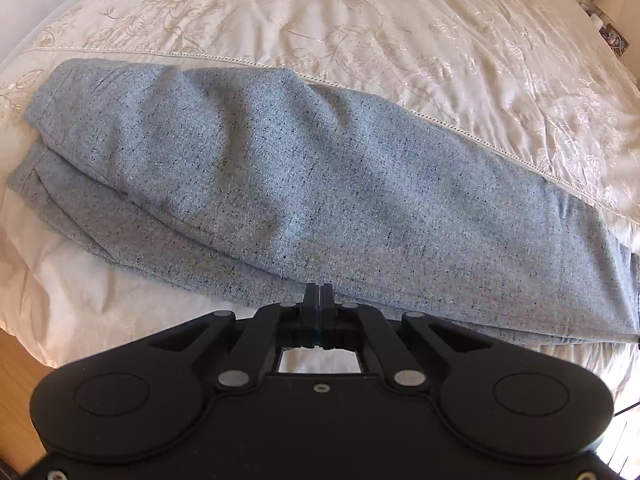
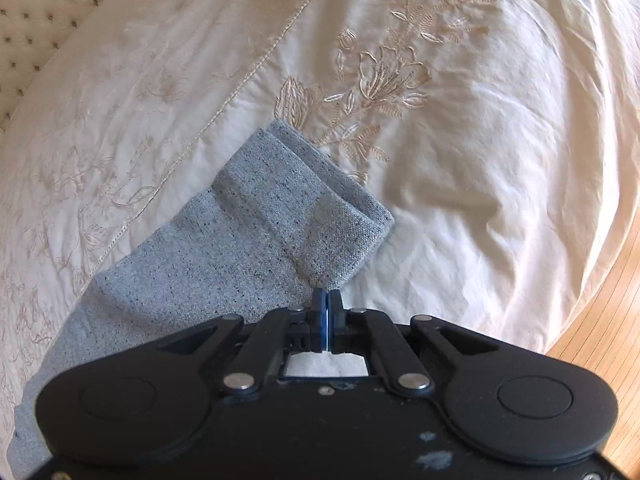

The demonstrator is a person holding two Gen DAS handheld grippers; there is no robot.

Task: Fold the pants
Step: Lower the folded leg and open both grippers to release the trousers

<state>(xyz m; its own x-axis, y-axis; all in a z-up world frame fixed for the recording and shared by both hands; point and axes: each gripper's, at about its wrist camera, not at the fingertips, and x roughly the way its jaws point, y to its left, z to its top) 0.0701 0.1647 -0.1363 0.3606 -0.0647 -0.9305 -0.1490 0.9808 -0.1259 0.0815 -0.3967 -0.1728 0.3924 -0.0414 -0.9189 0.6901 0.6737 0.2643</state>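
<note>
Grey flecked pants (image 1: pixel 304 184) lie lengthwise across a cream bedspread, one leg on top of the other. Their wide end is at the left of the left wrist view. My left gripper (image 1: pixel 319 290) is shut, with its tips pinching the pants' near edge about midway along. In the right wrist view the leg end with its turned-up cuff (image 2: pixel 308 208) points away from me. My right gripper (image 2: pixel 328 296) is shut on the cuff's near corner, and its blue pads (image 2: pixel 320 320) are pressed together. Both grippers point steeply down at the bed.
The embroidered cream bedspread (image 2: pixel 460 128) spreads out beyond the pants. Its stitched border seam (image 1: pixel 440 120) runs along their far side. A tufted headboard (image 2: pixel 36 32) is at the upper left. Wooden floor (image 2: pixel 600 312) shows past the bed's right edge.
</note>
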